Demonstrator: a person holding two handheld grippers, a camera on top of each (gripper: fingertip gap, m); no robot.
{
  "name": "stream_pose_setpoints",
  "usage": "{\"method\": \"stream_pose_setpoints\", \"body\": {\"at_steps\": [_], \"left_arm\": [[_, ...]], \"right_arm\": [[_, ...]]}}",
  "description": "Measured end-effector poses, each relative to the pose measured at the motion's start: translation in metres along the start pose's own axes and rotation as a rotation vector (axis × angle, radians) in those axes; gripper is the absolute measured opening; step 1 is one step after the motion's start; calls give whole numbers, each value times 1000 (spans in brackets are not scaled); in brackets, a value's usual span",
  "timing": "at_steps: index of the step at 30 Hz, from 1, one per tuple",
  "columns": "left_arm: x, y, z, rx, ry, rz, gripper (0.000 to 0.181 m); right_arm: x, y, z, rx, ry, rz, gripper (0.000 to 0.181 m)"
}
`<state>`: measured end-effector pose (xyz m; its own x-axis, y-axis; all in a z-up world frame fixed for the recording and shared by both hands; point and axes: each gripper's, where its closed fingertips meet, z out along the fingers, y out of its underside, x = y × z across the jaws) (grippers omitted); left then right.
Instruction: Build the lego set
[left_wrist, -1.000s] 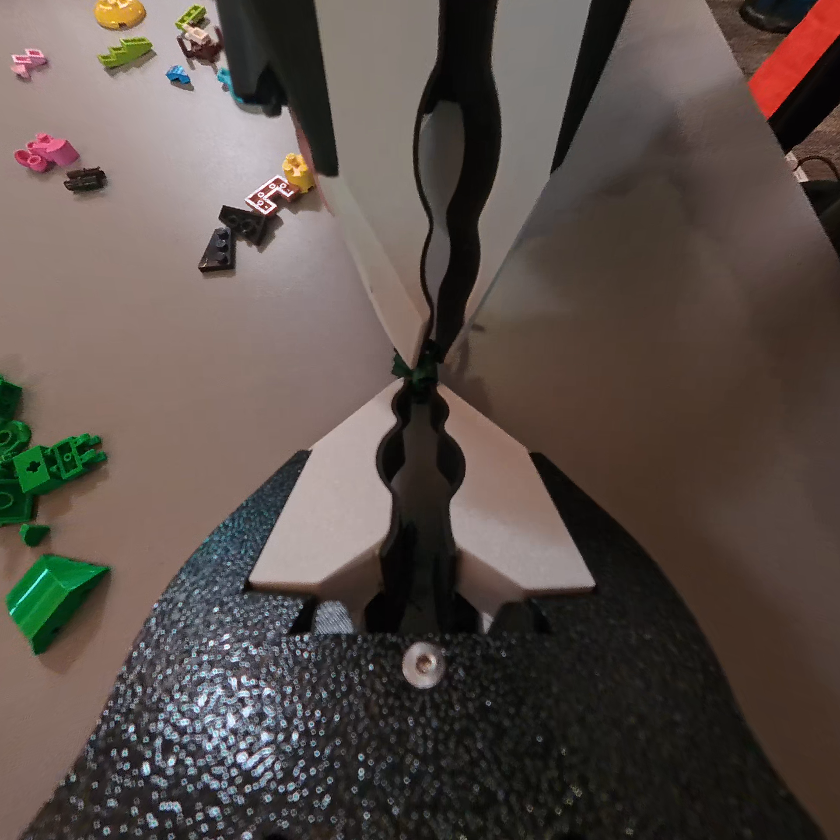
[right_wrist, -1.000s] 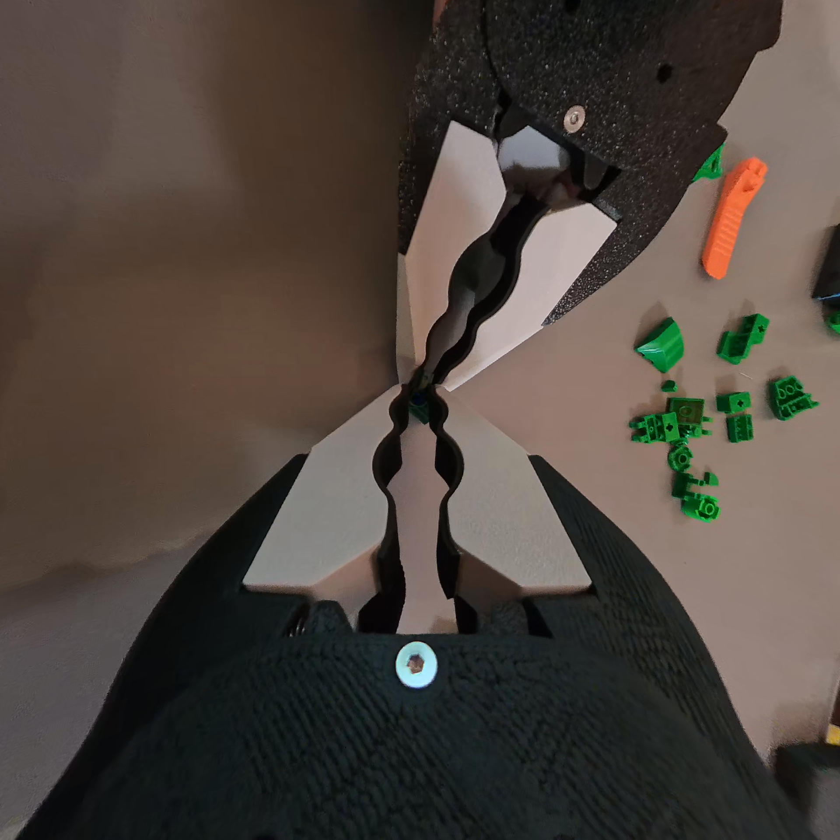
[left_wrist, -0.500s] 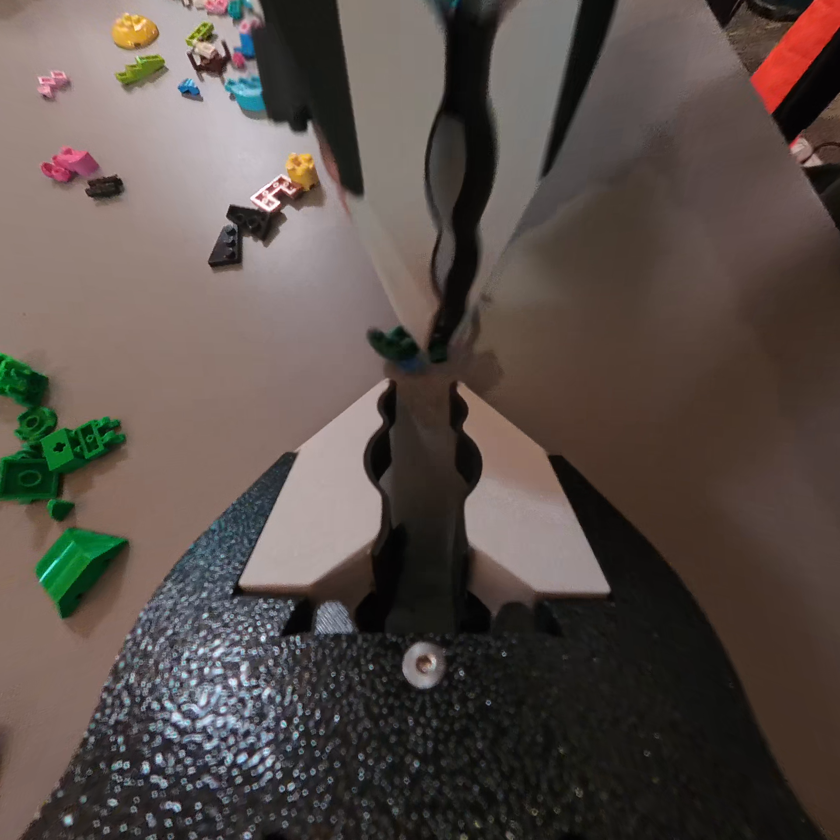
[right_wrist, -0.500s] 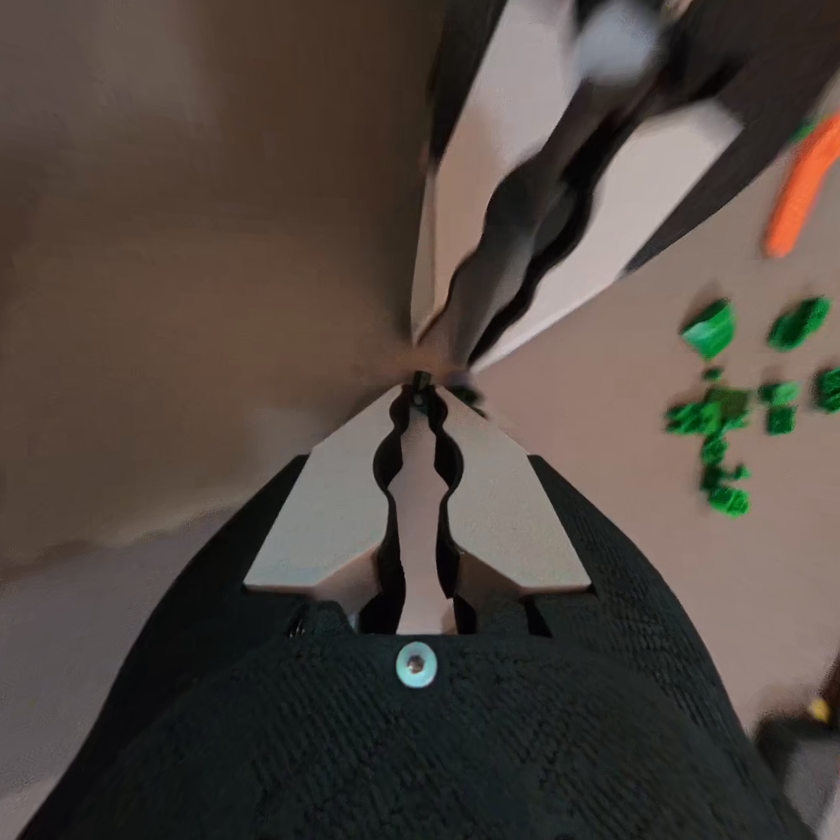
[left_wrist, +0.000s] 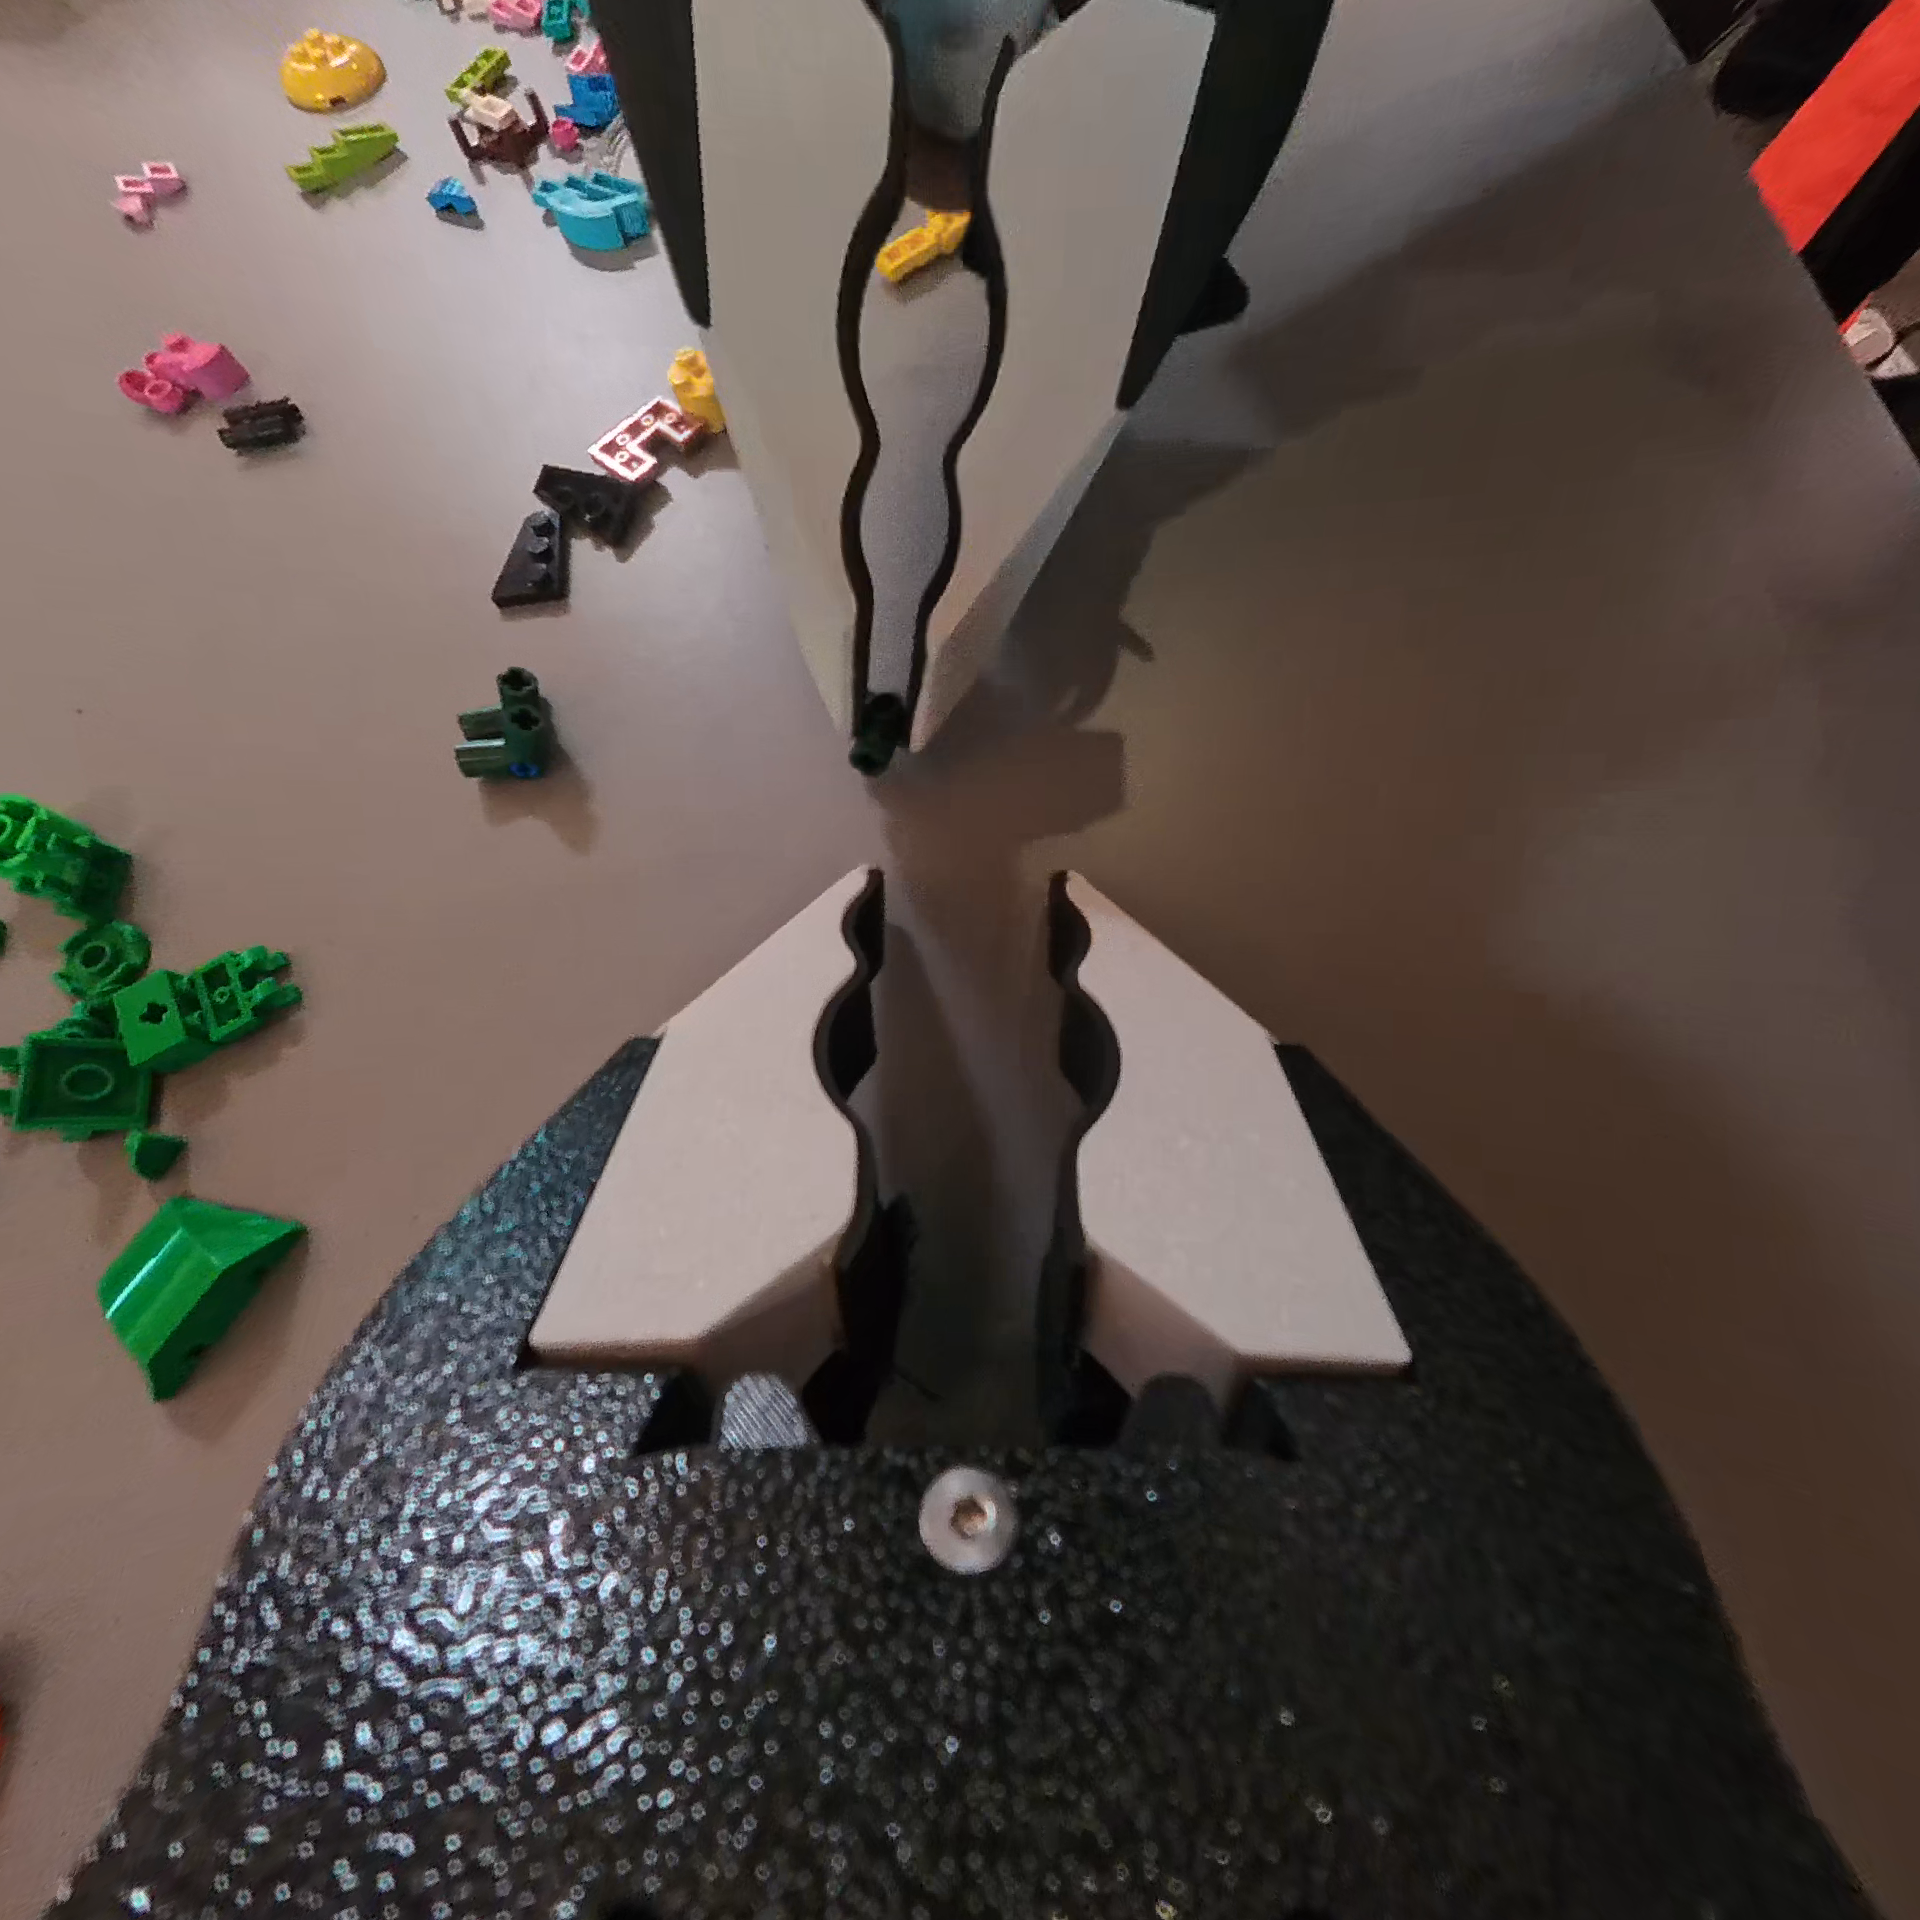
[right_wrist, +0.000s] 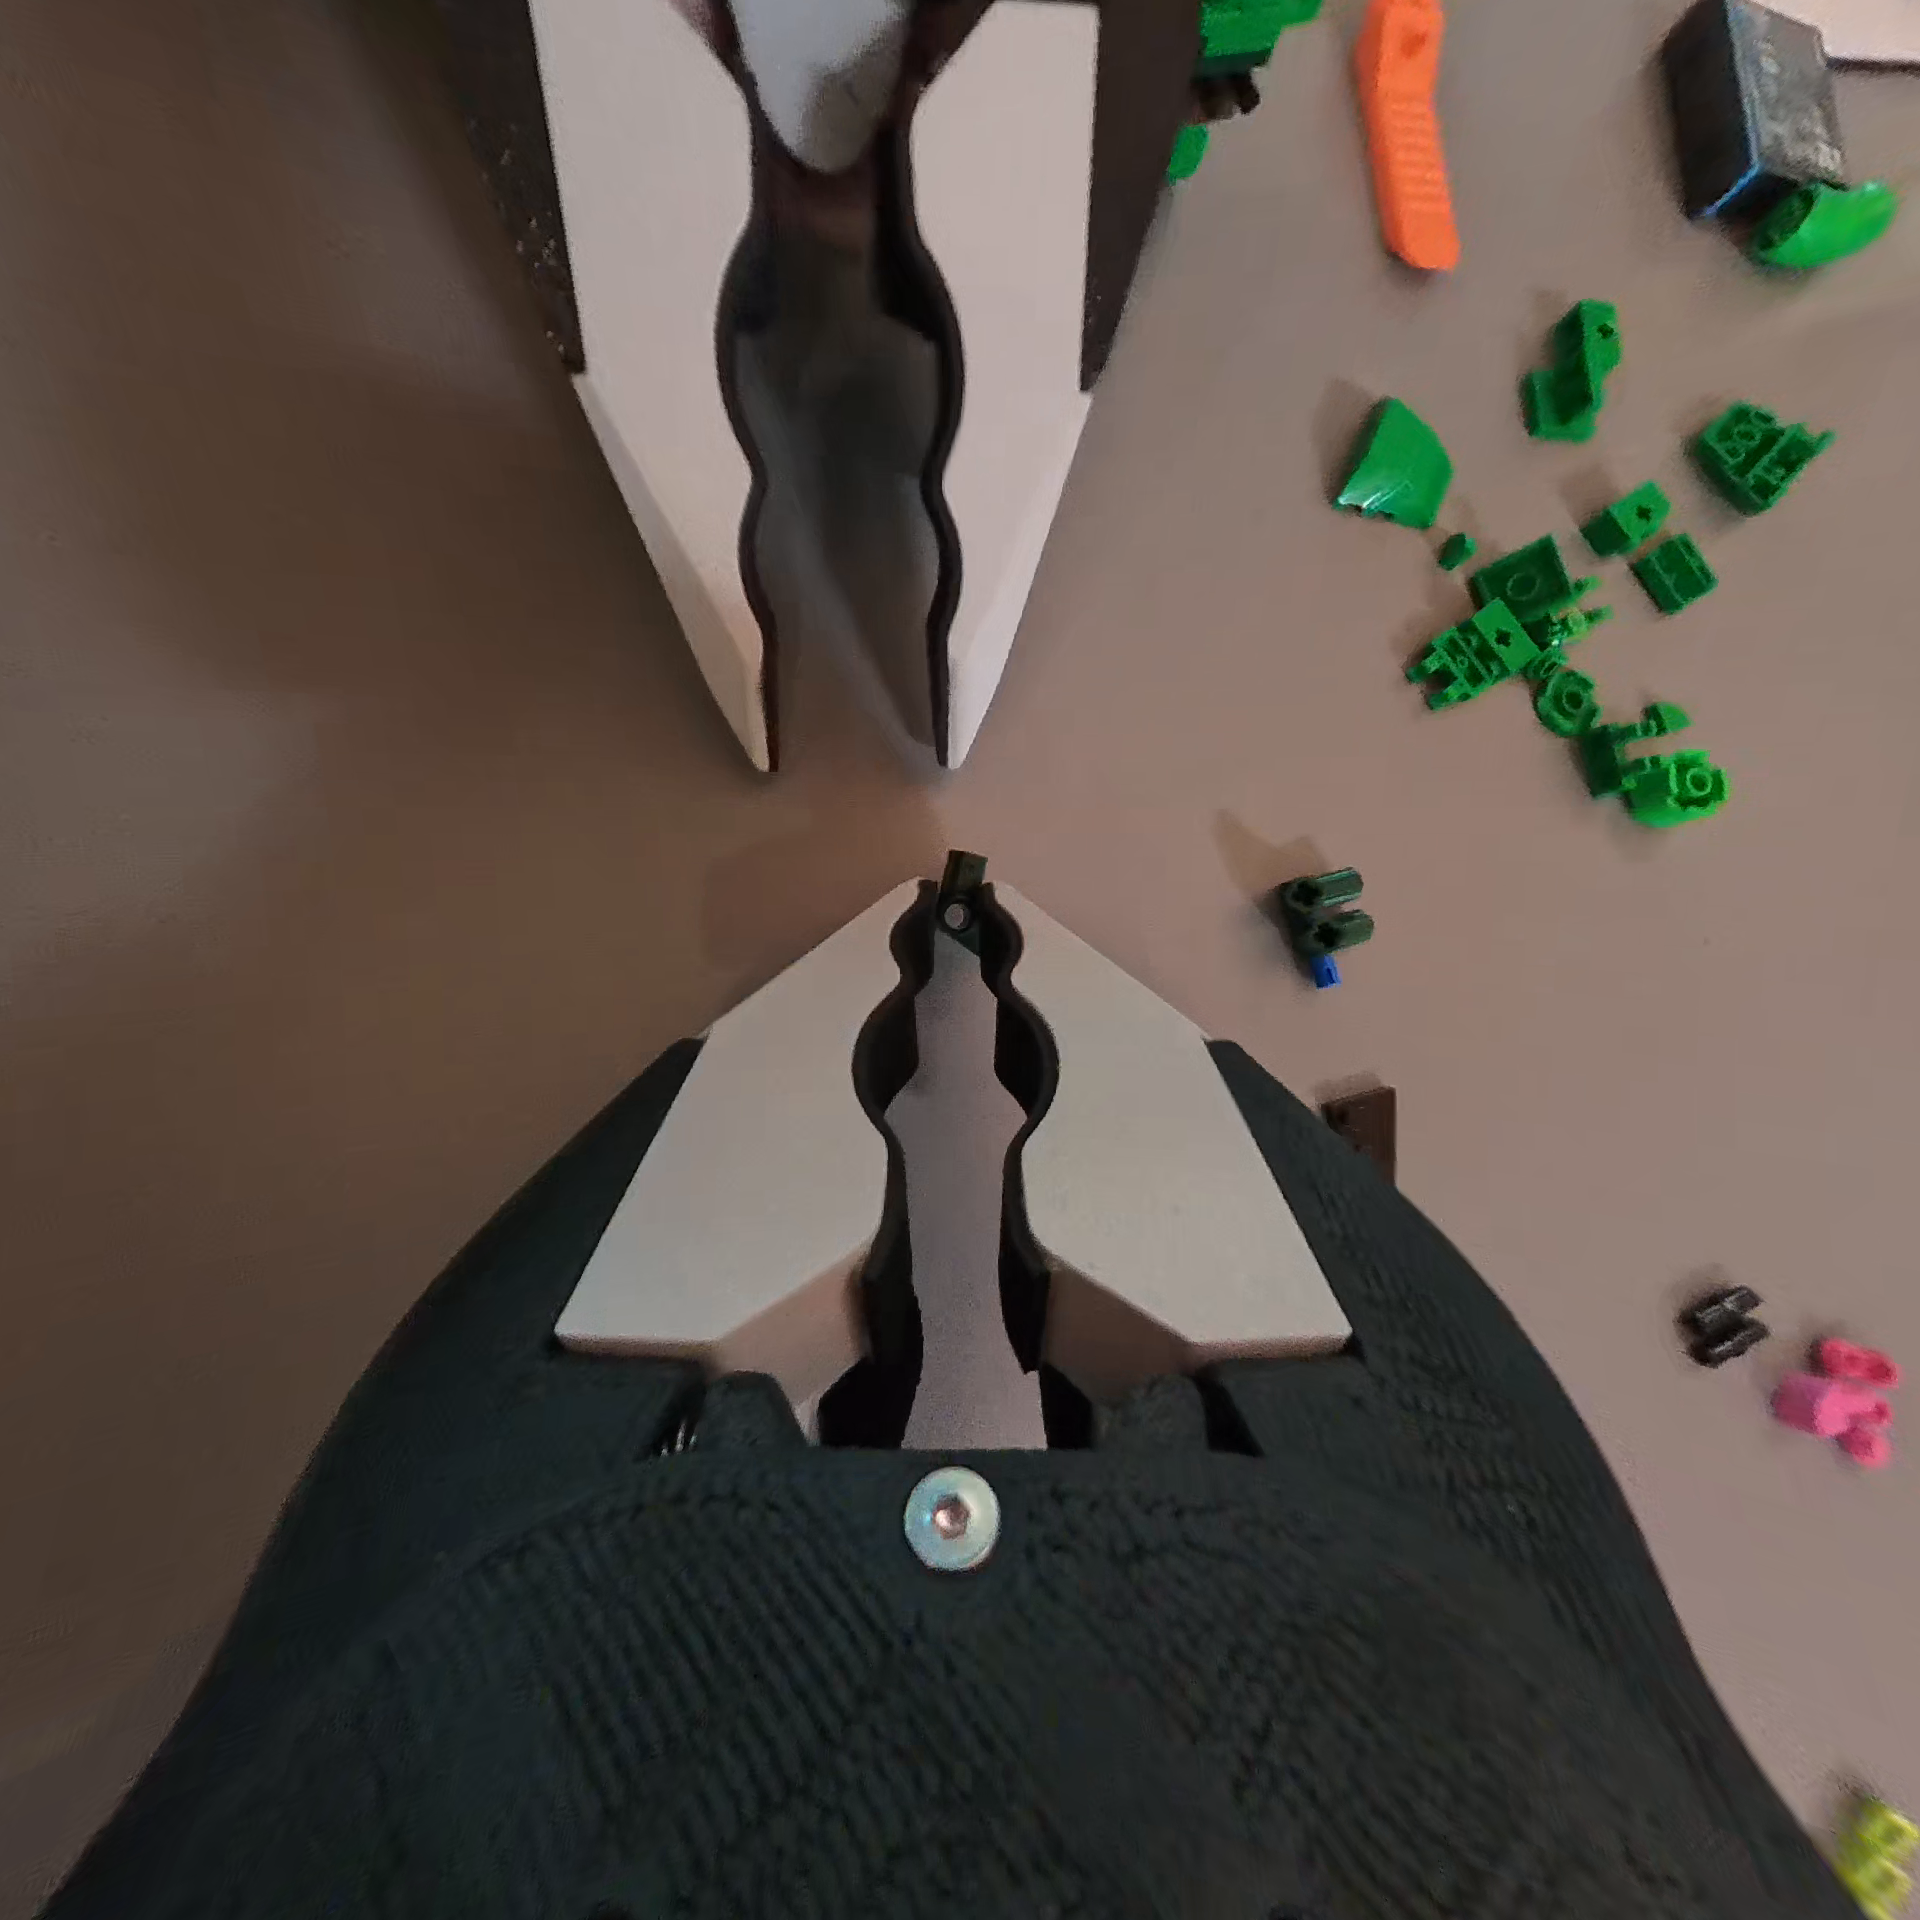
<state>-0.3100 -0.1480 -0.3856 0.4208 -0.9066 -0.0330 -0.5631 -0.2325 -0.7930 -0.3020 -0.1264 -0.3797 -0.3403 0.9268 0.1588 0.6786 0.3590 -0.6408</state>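
My right gripper (right_wrist: 956, 896) is shut on a small dark pin (right_wrist: 962, 869) that sticks out past its tips. My left gripper (left_wrist: 966, 883) is open and empty, facing the right gripper tip to tip with a short gap between them. In the left wrist view the right gripper (left_wrist: 883, 719) comes down from the top with the pin (left_wrist: 871, 750) at its tips. In the right wrist view the left gripper (right_wrist: 854, 764) comes down from the top with its jaws apart. A dark green connector (left_wrist: 506, 727) with a blue pin lies on the table, apart from both grippers; it also shows in the right wrist view (right_wrist: 1325, 914).
A cluster of bright green bricks (right_wrist: 1538, 623) lies beyond the connector. An orange brick separator (right_wrist: 1408, 145) and a black box (right_wrist: 1756, 114) lie farther off. Black wedge plates (left_wrist: 566, 520), pink (left_wrist: 182, 369), yellow (left_wrist: 332, 68) and blue pieces are scattered on the brown table (left_wrist: 1455, 831).
The grippers were tip to tip on one small green assembly. My left gripper has opened, the grippers have drawn apart, and the dark green connector now lies on the table.
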Motion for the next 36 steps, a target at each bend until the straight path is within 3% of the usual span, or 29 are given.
{"method": "stream_pose_setpoints", "body": {"at_steps": [1, 5, 10, 13, 17, 20, 23, 26, 30, 36], "left_arm": [[-1, 0, 0, -1, -3, -4, 29], [-2, 1, 0, -2, -8, -14, 29], [-3, 1, 0, -4, -10, -26, 29], [-4, 1, 0, -3, -16, -22, 29], [-4, 1, -1, 0, -27, -16, 30], [-5, 1, -1, 3, -39, -12, 30], [-13, 1, -5, 10, -117, -12, 30], [-28, -1, -16, 44, -316, 19, 24], [-32, -23, -28, 182, -457, 50, 32], [-19, -41, -38, 324, -443, 18, 31]], "right_arm": [[0, -1, 1, 19, -4, 24, 6], [-2, -6, 3, 66, -35, 94, 28], [58, -7, -12, 130, 215, 306, 29], [74, 3, -6, 49, 333, 368, 30], [76, 11, 8, -25, 375, 392, 24], [76, 13, 10, -43, 393, 348, 6], [71, 1, 6, 11, 395, 223, 5], [61, -15, -2, 75, 455, -78, 5], [39, -30, -11, 111, 555, -443, 6], [22, -52, -22, 186, 695, -684, 5]]}}
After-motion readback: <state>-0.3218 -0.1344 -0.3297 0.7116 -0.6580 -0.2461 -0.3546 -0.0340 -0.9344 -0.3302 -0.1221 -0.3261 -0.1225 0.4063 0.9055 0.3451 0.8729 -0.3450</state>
